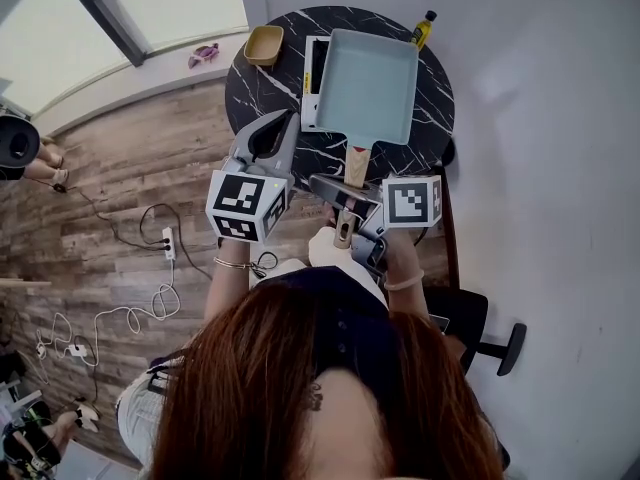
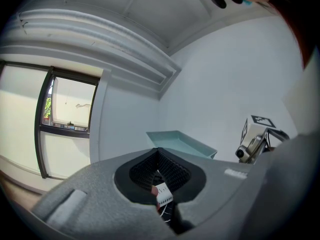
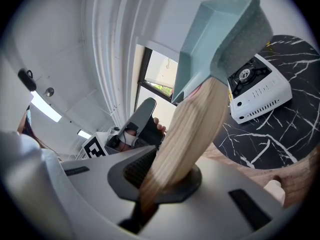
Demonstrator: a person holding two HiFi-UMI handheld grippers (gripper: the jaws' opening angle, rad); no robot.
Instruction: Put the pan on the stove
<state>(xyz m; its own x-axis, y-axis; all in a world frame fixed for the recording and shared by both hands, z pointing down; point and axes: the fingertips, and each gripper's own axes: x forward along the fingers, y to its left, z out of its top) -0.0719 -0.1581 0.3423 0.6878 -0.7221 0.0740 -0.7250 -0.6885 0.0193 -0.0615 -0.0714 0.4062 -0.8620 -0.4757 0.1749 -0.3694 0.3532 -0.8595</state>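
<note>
The pan [image 1: 368, 83], seen from the head view, hangs over the white stove [image 1: 313, 73] on the round black marbled surface [image 1: 255, 88]. In the left gripper view, the left gripper [image 2: 154, 151] has its jaws together on nothing. In the right gripper view, the right gripper [image 3: 165, 176] has its jaws clamped on the pan's wooden handle [image 3: 190, 129].

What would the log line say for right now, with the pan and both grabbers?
right gripper: shut on wooden handle | pan: held up over stove, not set down | left gripper: shut, empty
</note>
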